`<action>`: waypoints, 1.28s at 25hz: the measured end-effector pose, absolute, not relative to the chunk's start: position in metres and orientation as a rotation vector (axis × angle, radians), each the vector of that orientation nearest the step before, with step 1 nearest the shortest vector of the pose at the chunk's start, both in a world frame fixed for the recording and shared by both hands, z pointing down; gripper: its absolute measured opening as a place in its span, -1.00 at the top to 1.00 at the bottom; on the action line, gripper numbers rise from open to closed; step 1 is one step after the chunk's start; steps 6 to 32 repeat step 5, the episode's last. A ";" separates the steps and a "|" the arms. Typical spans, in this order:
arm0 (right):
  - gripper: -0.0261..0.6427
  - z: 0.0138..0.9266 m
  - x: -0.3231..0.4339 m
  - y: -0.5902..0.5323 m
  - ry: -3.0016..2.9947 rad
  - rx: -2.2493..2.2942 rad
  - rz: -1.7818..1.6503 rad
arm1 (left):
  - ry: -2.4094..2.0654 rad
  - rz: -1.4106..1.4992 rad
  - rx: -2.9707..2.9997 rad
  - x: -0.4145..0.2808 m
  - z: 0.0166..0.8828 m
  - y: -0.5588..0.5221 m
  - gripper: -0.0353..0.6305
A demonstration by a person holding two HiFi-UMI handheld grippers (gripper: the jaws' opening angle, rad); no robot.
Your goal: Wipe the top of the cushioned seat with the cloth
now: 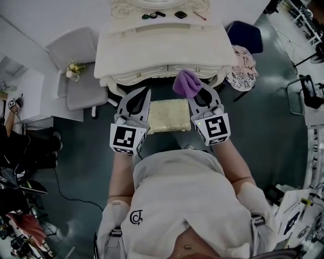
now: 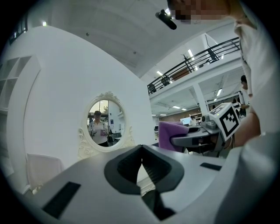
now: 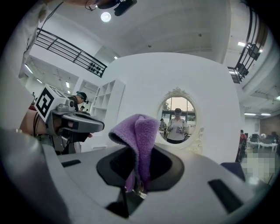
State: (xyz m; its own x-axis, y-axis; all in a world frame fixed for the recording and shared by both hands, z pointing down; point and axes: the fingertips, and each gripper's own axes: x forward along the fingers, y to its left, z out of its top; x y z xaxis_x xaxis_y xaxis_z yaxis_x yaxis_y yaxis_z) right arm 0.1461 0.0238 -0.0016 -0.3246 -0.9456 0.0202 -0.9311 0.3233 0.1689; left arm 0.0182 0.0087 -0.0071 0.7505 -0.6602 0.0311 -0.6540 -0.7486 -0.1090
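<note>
Between the right gripper's (image 3: 139, 173) fingers (image 3: 114, 165), closed narrow on it, the purple cloth (image 3: 139, 131) bunches up past their tips. Left gripper (image 2: 141, 148) fingers (image 2: 124, 168) meet, empty. Cushioned seat (image 1: 168, 115) lies between both grippers, clear of the cloth.

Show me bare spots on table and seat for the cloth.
The table is bare across its front, between the small items at its back and its edge. The seat top is bare too, flanked by the left gripper and right gripper.
</note>
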 end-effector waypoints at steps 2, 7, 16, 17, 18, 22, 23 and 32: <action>0.72 -0.001 0.148 0.026 -2.457 1.754 -0.196 | 1.079 -0.093 -2.859 0.019 -0.008 0.009 0.85; 0.72 0.000 0.153 0.030 -2.453 1.761 -0.189 | 1.085 -0.092 -2.862 0.022 -0.006 0.010 0.85; 0.72 0.000 0.153 0.030 -2.453 1.761 -0.189 | 1.085 -0.092 -2.862 0.022 -0.006 0.010 0.85; 0.72 0.000 0.153 0.030 -2.453 1.761 -0.189 | 1.085 -0.092 -2.862 0.022 -0.006 0.010 0.85; 0.72 0.000 0.153 0.030 -2.453 1.761 -0.189 | 1.085 -0.092 -2.862 0.022 -0.006 0.010 0.85; 0.72 0.000 0.153 0.030 -2.453 1.761 -0.189 | 1.085 -0.092 -2.862 0.022 -0.006 0.010 0.85; 0.72 0.000 0.153 0.030 -2.453 1.761 -0.189 | 1.085 -0.092 -2.862 0.022 -0.006 0.010 0.85; 0.72 0.000 0.153 0.030 -2.453 1.761 -0.189 | 1.085 -0.092 -2.862 0.022 -0.006 0.010 0.85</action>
